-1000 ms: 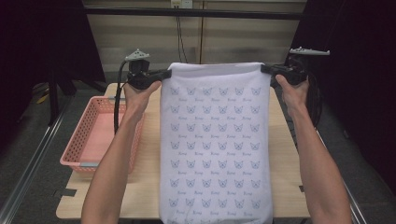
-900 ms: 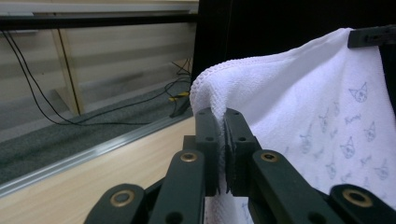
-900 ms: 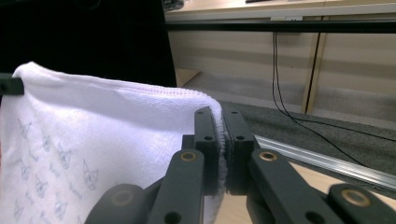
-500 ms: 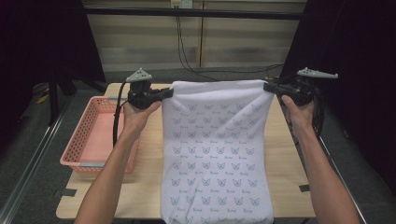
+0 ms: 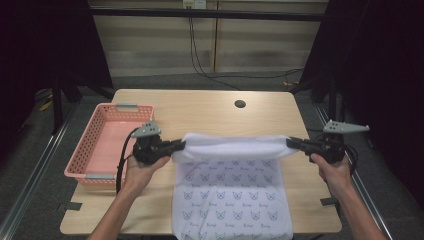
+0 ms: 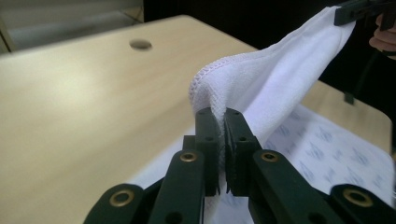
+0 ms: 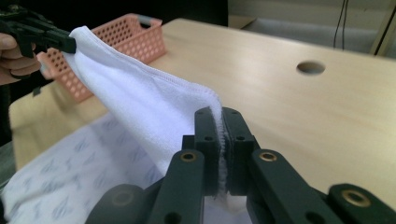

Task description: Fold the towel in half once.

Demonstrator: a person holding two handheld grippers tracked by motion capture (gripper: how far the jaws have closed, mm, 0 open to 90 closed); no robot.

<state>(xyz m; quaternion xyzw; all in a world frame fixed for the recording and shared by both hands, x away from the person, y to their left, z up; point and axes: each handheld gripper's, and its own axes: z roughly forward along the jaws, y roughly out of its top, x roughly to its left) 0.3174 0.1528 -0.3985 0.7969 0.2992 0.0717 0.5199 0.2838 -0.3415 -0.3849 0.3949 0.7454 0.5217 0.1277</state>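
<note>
Wooden table [image 5: 210,112], grey floor [image 5: 30,165], dark curtains [image 5: 45,45], cables [image 5: 200,55].

White towel [image 5: 232,195] printed with pale blue-grey butterfly motifs, plain white on reverse; pink perforated basket [image 5: 107,145]; light wood table [image 5: 210,112]; black grippers.

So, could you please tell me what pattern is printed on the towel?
The towel is white with rows of small grey-blue butterfly-like motifs, clearest in the high view.

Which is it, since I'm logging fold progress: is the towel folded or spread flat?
Being folded: both grippers, left and right, hold the towel's far edge lifted, doubled back over the flat part.
</note>
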